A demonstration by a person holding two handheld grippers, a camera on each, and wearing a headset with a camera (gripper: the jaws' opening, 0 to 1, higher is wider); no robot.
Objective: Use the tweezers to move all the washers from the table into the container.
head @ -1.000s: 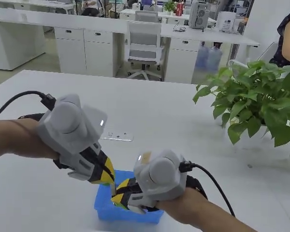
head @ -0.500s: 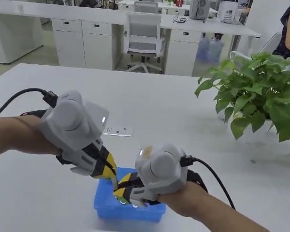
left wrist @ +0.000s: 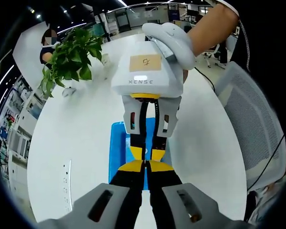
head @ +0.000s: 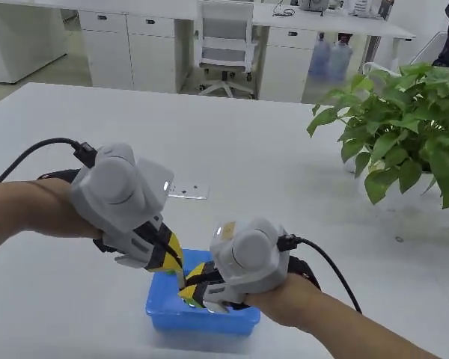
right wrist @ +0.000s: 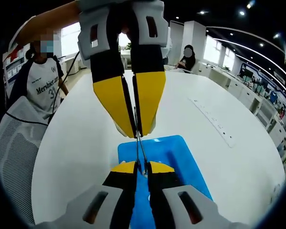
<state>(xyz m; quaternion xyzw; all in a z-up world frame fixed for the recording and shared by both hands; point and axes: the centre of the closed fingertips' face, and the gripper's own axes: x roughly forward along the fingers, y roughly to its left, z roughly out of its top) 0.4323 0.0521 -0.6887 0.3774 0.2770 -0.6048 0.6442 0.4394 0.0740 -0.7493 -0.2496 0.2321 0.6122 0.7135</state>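
A blue container (head: pixel 209 318) stands on the white table (head: pixel 284 172) near its front edge. Over it my two grippers meet tip to tip. The left gripper (head: pixel 176 267) comes down from the left and is shut on thin metal tweezers (right wrist: pixel 138 143). The right gripper (head: pixel 191 293) reaches in from the right, and its jaws close on the lower end of the same tweezers just above the container (right wrist: pixel 174 157). In the left gripper view my own jaws (left wrist: pixel 144 166) touch the right gripper (left wrist: pixel 144 151) above the container (left wrist: pixel 116 152). Any washer at the tweezers' tip is too small to make out.
A flush socket panel (head: pixel 187 192) lies in the table behind the grippers. A leafy potted plant (head: pixel 408 142) stands at the right. Beyond the far edge are an office chair (head: pixel 226 41) and white desks. Cables trail from both grippers.
The head camera has tilted down, so the whole picture has shifted. Both grippers stay together over the blue container with the tweezers between them.
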